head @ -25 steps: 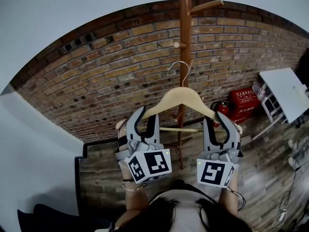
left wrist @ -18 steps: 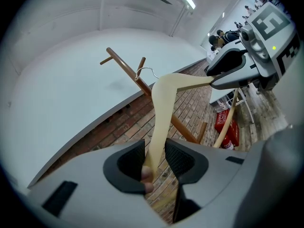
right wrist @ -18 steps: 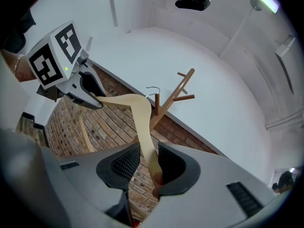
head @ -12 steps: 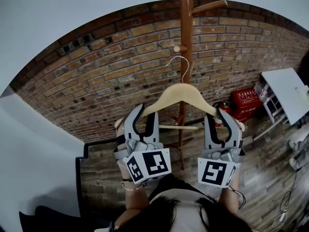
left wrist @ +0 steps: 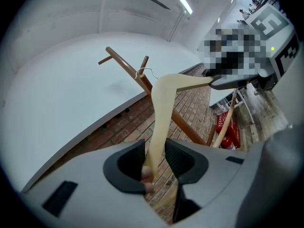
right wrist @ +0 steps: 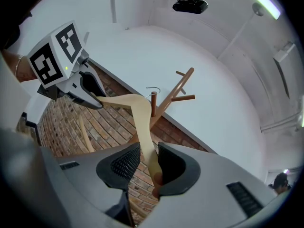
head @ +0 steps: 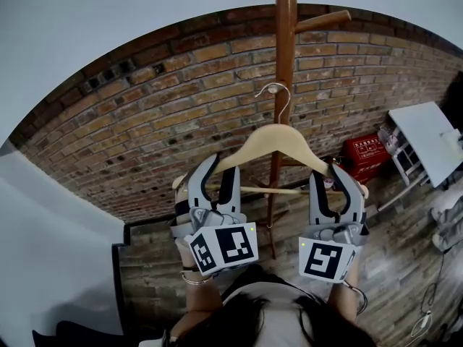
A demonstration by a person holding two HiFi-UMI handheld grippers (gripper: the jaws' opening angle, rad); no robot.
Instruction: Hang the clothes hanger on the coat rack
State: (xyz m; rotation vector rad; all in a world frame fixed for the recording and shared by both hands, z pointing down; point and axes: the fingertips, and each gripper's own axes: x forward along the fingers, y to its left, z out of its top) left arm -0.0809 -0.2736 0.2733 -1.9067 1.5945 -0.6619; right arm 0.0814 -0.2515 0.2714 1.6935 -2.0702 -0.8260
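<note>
Pinching hanger (head: 271, 140) ends in left claw (head: 219, 172) and right claw (head: 329, 177): raise level, steer hook (head: 277, 95) past post (head: 284, 35), drop over peg (head: 324, 19).

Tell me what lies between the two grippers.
The wooden hanger spans the gap, left gripper and right gripper each clamping one end; the coat rack pole stands behind its middle. Head view shows this.

A red-brown brick wall (head: 145, 121) stands beyond the left gripper (head: 218, 170). Right of the right gripper (head: 331, 178), a white flat-topped table (head: 423, 139) stands on a wooden plank floor (head: 405, 266).
</note>
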